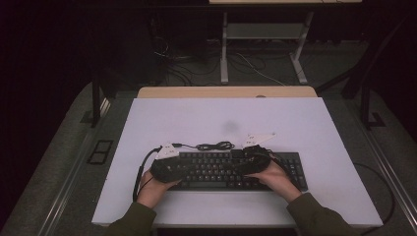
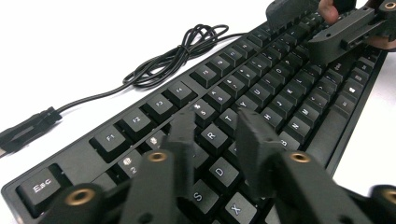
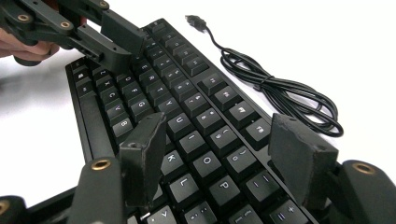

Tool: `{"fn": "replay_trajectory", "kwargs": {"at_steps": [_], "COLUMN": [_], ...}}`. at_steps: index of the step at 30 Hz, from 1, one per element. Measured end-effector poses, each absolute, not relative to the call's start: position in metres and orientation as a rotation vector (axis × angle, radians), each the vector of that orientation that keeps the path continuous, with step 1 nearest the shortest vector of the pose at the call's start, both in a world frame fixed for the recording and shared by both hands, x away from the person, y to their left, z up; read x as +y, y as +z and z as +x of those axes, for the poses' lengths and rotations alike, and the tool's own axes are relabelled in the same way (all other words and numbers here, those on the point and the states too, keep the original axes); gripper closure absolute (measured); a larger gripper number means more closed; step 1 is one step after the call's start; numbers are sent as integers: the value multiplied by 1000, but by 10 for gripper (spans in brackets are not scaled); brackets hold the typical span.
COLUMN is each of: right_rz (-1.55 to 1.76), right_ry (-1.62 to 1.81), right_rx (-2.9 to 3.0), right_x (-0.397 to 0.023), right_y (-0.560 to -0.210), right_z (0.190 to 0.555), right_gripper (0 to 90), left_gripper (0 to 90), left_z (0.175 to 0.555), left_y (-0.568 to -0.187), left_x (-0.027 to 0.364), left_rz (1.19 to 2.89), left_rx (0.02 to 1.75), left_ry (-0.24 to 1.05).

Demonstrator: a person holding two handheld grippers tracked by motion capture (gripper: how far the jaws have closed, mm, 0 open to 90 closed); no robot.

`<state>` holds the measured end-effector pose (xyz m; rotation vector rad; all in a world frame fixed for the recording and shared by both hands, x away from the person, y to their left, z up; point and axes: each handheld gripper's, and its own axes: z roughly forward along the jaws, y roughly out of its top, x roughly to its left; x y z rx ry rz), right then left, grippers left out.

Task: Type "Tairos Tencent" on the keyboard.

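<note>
Both grippers hover over the keyboard [image 1: 231, 169], nothing held. Left gripper [image 2: 219, 140]: jaws narrowly apart above R. Right gripper [image 3: 219, 154]: jaws wide above I, O; the keyboard's ends are cut off.

Both forearms wear dark olive-green sleeves that end at the wrists. The left gripper [image 2: 217, 140] is matte black plastic with blocky, flat-faced fingers [image 2: 254, 140], brass-coloured screw bushings at its linkage joints, a pale three-cornered plate on top and a black cable looping from it. The right gripper [image 3: 224, 156] is built alike: thick black fingers [image 3: 299, 156] with roughened pads, brass bushings and the same pale plate.
</note>
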<state>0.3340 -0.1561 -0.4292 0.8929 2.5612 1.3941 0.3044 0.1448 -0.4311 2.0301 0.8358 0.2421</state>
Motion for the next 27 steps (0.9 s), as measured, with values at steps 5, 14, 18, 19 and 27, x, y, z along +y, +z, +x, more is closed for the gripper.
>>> {"fn": "replay_trajectory", "kwargs": {"at_steps": [5,14,18,19,27], "right_rz": [904,922,928,933,948], "right_ry": [1399,1407,1403,1398,1401], "right_rx": [2549,2542,2539,2538,2529], "right_x": [-159,-165,-168,-169,-172], "right_y": [-430,-430,-431,-430,-430], "right_z": [333,330,330,329,329], "right_gripper": [347,325,324,324,323], "left_gripper": [819,892,892,892,892], "left_z": [308,313,316,317,319], "left_y": [-431,-433,-435,-435,-436], "left_x": [142,136,133,132,131], "left_rz": [2042,2064,2077,2076,2089], "left_rx": [830,813,807,810,808], "left_ry": [227,200,203,200,197]}}
